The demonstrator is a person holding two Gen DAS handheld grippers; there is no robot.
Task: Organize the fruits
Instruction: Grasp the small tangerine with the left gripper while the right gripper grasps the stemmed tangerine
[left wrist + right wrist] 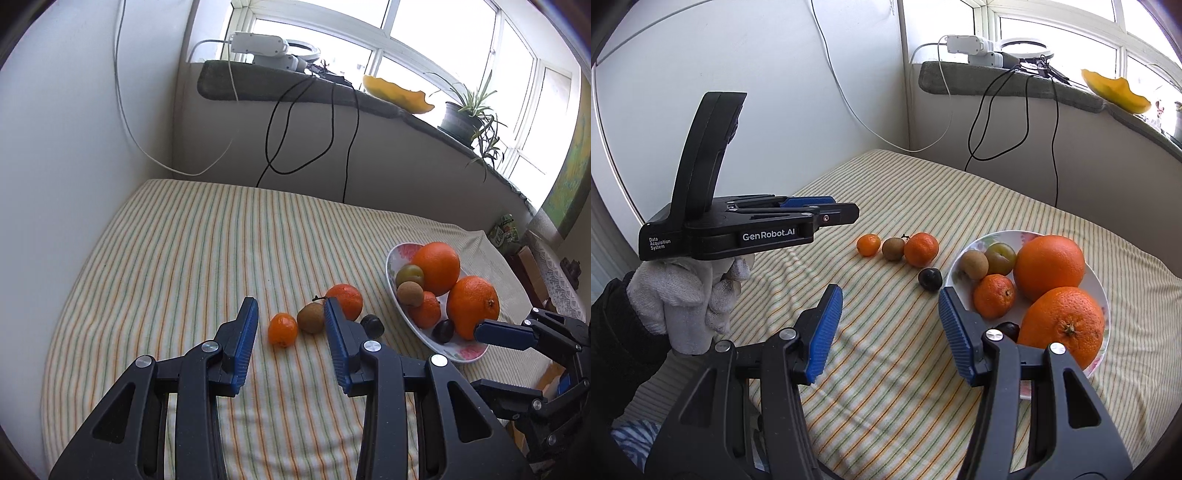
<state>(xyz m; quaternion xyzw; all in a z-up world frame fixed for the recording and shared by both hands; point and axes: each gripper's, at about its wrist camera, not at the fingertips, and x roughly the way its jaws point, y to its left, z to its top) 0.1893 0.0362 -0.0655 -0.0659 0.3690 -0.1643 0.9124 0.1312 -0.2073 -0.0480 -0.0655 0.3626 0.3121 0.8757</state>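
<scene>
Showing four loose fruits on the striped worktop (166,258): small mandarin (282,329), kiwi (311,317), larger mandarin (345,301), dark plum (372,325). Left tongs (290,341) parted and empty, aimed straight at the small mandarin and kiwi, which lie just ahead between the blue pads; row running left to right across the approach. Right tongs (890,332) parted, empty, near the plate (1102,314) of oranges. Left hand judged nearer.
</scene>
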